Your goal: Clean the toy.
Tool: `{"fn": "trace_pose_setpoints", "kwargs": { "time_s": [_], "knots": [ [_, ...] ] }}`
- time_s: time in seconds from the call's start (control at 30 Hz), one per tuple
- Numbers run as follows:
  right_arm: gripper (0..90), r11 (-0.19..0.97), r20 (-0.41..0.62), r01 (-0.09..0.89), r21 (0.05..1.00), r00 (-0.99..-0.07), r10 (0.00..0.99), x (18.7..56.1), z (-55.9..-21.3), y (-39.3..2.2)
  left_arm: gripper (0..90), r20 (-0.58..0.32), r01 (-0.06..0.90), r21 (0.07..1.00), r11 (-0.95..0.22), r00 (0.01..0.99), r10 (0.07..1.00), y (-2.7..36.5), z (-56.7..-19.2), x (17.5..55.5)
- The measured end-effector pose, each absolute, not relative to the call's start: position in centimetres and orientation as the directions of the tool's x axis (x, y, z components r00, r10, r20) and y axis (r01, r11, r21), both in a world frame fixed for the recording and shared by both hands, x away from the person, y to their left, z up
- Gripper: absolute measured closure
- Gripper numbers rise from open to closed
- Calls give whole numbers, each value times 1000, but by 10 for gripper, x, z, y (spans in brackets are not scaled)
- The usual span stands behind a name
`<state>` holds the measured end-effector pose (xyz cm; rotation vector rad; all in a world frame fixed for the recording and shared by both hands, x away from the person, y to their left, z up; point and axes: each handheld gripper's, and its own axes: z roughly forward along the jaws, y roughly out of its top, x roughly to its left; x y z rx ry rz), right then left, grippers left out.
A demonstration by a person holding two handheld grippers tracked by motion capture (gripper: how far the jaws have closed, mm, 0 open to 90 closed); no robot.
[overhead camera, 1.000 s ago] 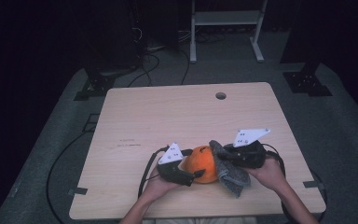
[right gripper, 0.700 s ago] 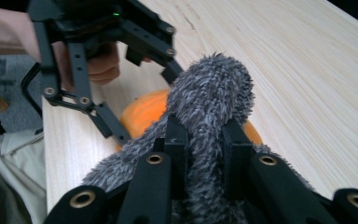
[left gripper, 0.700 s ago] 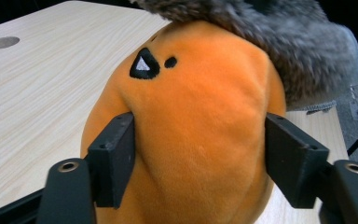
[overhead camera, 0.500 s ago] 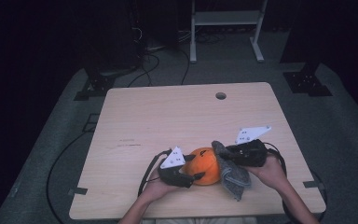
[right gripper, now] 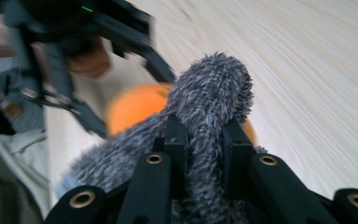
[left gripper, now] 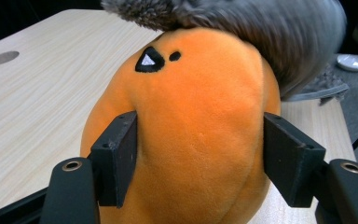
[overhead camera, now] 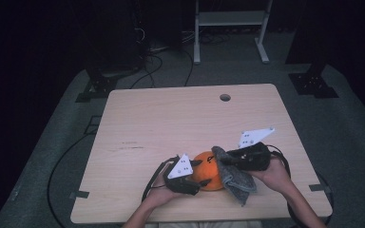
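Observation:
An orange plush toy with a small black face mark sits near the table's front edge. My left gripper comes at it from the left. Its jaws have just been closing, and in the left gripper view both pads press into the sides of the toy. A grey fuzzy cloth drapes over the toy's right side. My right gripper is shut on a fold of this cloth, pinched between the jaws. The cloth covers the top of the toy.
The wooden table has a round cable hole near its far edge. On the dark floor behind it stand a white metal frame and black stands, with cables trailing to the left.
The left gripper's jaws have closed in onto the orange toy. The right gripper still holds the cloth and has barely shifted.

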<state>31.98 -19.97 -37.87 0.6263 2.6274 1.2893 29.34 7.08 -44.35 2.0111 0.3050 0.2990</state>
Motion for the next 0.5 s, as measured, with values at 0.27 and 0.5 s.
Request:
{"fn": "trace_pose_setpoints", "kwargs": {
  "time_s": [0.27,0.5],
  "knots": [
    [757,470,119,333,817,-896,428,317,-387,-215,328,39,116,905,-409,935,353,73,-445,296],
    [757,480,130,383,789,-868,479,325,-402,-221,335,-27,175,913,-369,927,374,87,-445,304]
  ]
}}
